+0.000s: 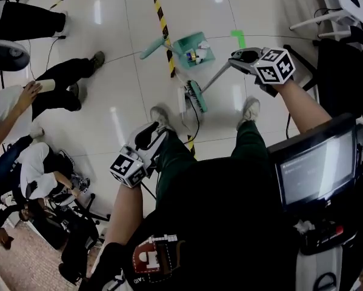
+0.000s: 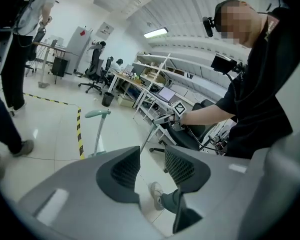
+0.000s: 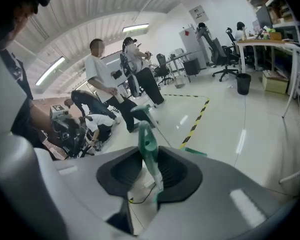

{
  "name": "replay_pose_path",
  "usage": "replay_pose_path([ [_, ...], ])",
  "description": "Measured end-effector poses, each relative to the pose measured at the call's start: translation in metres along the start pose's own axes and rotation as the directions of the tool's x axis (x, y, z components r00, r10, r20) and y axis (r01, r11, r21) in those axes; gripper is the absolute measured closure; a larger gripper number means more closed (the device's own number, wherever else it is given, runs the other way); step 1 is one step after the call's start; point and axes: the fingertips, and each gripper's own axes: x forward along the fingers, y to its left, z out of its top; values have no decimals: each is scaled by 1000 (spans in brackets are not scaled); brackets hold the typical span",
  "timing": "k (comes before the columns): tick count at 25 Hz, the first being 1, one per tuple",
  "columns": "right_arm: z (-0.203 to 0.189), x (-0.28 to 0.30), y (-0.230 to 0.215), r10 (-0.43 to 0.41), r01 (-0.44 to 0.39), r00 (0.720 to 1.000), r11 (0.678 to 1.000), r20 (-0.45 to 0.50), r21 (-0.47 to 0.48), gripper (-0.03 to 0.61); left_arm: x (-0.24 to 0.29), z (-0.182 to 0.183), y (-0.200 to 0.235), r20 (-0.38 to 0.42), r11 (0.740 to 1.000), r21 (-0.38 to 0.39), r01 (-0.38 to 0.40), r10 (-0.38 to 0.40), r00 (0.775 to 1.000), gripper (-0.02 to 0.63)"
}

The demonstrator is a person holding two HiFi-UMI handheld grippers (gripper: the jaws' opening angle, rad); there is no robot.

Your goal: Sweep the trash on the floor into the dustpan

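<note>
A teal dustpan [image 1: 190,46] stands on the floor ahead with several white and dark scraps [image 1: 194,55] inside, its handle [image 2: 97,115] leaning left. The broom's teal head [image 1: 197,96] rests on the floor nearer me. Its grey shaft [image 1: 214,77] runs up and right into my right gripper [image 1: 242,58]. That gripper [image 3: 148,169] is shut on the broom's teal handle [image 3: 145,144]. My left gripper [image 1: 146,136] hangs low by my left leg, away from the dustpan. It [image 2: 152,166] is open with nothing between the jaws; only my shoe [image 2: 156,193] shows through the gap.
A yellow-black tape line [image 1: 162,23] and a dark cable [image 1: 196,117] cross the floor by the dustpan. A green tape mark [image 1: 238,38] lies beyond. People [image 1: 60,77] crouch and stand at left. A monitor [image 1: 317,168] sits at right, desk legs [image 1: 326,23] behind.
</note>
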Motion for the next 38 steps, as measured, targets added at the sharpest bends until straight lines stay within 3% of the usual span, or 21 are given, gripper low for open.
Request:
replay_pose_path([
  [4,1,44,-48,-43,43,995,999,-93,-3,486,13,-1,26,-46,999,-16,29,-30,998,457],
  [7,13,66,-66,-27,27,993,1000,-114,-7,486,22,-8,43,-46,999,-33,24,-25,999,459],
  [14,27,64,-28,95,-102,979,994,-182,-34,483,15,-15,34,-45,1000,-29,5,-6,999,459],
  [22,34,71,-25,125,-134,969,991,-212,-28,486,11,-24,26,-73,1000,-29,-6,4,997,459],
  [28,34,71,6,180,-216,950,969,-256,-118,486,9,-25,24,-75,999,-35,-12,9,997,459],
  [34,47,69,21,201,-235,950,964,-237,-126,488,4,-24,28,-74,999,-34,-11,9,997,459],
  [38,35,84,11,183,-220,954,965,-239,-140,488,9,-28,26,-83,999,-32,-12,9,997,459],
])
